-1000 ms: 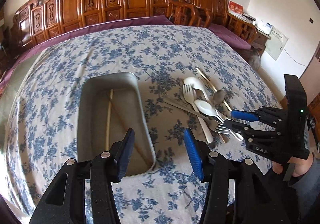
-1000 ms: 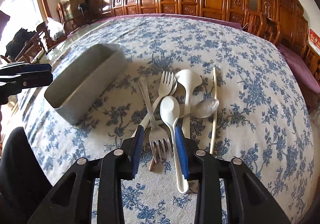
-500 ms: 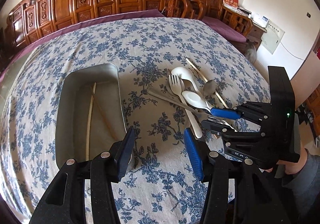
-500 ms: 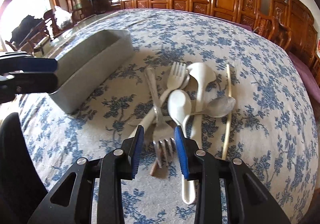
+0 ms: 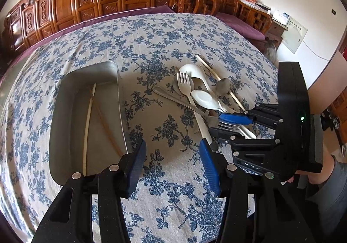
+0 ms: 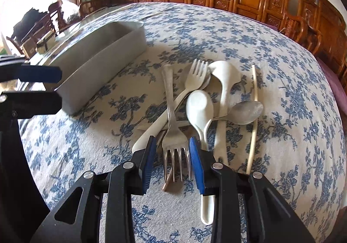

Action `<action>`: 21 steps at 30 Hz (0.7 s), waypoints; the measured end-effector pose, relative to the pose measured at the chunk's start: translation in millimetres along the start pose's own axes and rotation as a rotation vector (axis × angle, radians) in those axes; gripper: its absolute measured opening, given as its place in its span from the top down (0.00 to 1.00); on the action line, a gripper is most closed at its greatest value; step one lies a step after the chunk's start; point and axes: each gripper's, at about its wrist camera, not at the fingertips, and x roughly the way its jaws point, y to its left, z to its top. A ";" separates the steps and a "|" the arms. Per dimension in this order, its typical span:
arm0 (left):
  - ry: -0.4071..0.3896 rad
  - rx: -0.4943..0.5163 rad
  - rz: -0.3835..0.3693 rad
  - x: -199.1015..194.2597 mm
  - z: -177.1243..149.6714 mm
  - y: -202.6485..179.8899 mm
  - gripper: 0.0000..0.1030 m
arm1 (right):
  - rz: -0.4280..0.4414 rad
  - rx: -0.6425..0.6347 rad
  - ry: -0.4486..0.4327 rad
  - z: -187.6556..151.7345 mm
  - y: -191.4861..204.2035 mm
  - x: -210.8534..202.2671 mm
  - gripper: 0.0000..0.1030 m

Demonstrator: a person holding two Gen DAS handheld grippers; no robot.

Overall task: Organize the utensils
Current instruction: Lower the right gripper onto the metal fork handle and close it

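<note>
Two grippers in view, both yours. Your right gripper (image 6: 172, 153) straddles the head of the metal fork (image 6: 173, 126): tines point toward the camera, handle runs away up the frame, long axis roughly along the gripper's own line. Blue pads sit either side of the tines with a sliver of gap on each side, so jaws are partly apart and not clamped; nothing held. In the left wrist view your right gripper (image 5: 214, 123) comes in from the right, its tips right over the pile's near end.

Fork lies on top of the utensil pile on the blue floral tablecloth (image 6: 282, 59), crossing the white plastic fork (image 6: 195, 76), whose tines point away. White spoon (image 6: 200, 108) lies just right of it, bowl away; a larger white ladle spoon (image 6: 225, 74) and a metal spoon (image 6: 247, 109) lie further right. Pale chopstick (image 6: 254, 100) lies along the right edge of the pile.

Your left gripper (image 5: 171, 157) hangs over bare cloth, jaws about half apart, empty, just beside the metal tray's (image 5: 65, 95) near corner. Tray holds two chopsticks (image 5: 89, 117) lying lengthwise, crossing.
</note>
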 end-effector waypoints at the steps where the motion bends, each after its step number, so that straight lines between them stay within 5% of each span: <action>1: 0.001 0.000 0.000 -0.1 -0.3 -0.5 0.53 | 0.000 0.000 0.001 -0.5 0.5 -0.3 0.66; 10: 0.005 0.002 0.006 0.6 -2.5 -1.6 0.53 | 0.086 0.096 0.004 2.7 -12.7 1.6 0.73; 21: 0.008 0.008 0.010 1.4 -3.3 -5.9 0.53 | 0.063 0.090 -0.026 6.2 -11.8 -2.5 0.73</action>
